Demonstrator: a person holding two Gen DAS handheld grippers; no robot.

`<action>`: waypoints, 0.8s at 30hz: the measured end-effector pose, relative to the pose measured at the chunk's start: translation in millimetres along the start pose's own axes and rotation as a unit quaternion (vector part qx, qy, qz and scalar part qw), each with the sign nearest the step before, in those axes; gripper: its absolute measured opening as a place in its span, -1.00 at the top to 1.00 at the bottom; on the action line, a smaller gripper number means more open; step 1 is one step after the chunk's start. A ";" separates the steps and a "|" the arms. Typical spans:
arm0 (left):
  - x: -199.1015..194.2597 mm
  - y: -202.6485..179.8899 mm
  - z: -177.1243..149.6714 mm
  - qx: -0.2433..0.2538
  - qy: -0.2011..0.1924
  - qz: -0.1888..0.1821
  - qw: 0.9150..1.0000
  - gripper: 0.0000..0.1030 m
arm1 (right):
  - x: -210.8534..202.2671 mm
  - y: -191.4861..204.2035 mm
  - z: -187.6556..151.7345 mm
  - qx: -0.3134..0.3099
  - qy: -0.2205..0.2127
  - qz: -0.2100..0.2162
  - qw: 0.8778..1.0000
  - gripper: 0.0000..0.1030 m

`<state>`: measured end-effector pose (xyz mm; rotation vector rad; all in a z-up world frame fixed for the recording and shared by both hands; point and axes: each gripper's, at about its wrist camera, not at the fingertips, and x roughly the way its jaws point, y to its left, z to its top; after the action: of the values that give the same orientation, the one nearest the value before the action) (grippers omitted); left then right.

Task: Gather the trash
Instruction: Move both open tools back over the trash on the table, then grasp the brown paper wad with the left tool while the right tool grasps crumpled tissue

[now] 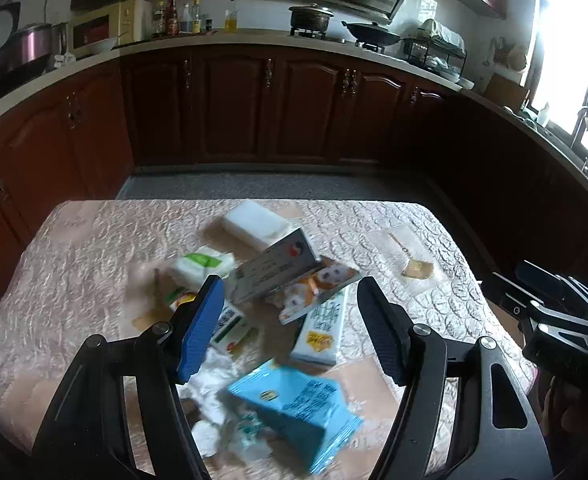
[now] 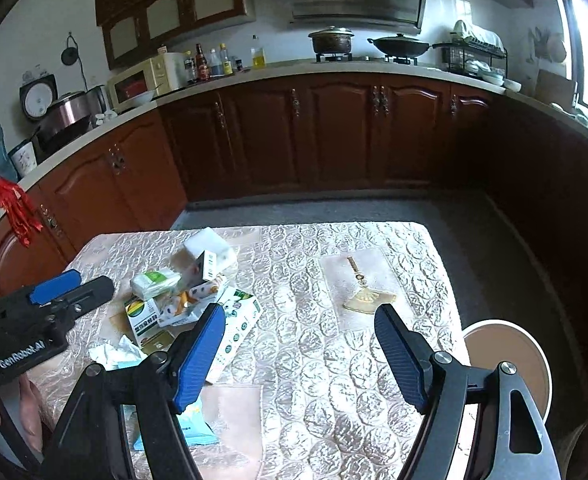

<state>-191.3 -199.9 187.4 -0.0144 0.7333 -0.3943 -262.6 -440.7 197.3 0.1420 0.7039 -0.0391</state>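
A heap of trash lies on the table with the pale embossed cloth [image 1: 74,264]: a light blue wrapper [image 1: 294,400], crumpled white tissue [image 1: 214,384], a green-and-white tissue pack [image 1: 200,266], a grey carton [image 1: 274,270], a cartoon-print packet [image 1: 321,288] and a white box [image 1: 256,224]. My left gripper [image 1: 290,320] hangs open above the heap, nothing between its fingers. My right gripper [image 2: 299,344] is open over bare cloth to the right of the heap [image 2: 182,304], holding nothing. Each gripper shows at the edge of the other's view.
A small gold ornament [image 2: 367,300] lies on the cloth to the right. A round tan stool seat [image 2: 509,364] stands by the table's right edge. Dark wooden cabinets [image 2: 333,128] and a worktop with pots and bottles run behind, across a strip of grey floor.
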 end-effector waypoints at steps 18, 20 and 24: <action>-7.4 90.4 -36.1 -0.032 0.076 0.016 0.996 -0.32 | 10.6 29.1 -17.0 -0.035 0.046 0.081 0.995 -0.48; 0.0 91.7 -41.7 -0.033 0.091 0.010 0.995 -0.32 | 16.3 33.7 -22.4 -0.031 0.061 0.100 0.993 -0.48; 17.7 91.0 -47.7 -0.033 0.113 0.011 0.993 -0.32 | 33.6 47.1 -32.2 -0.032 0.097 0.129 0.986 -0.48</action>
<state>-179.2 -116.0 126.7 -0.0236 0.9691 -0.3543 -253.7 -389.1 156.8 0.1770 0.8748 0.2483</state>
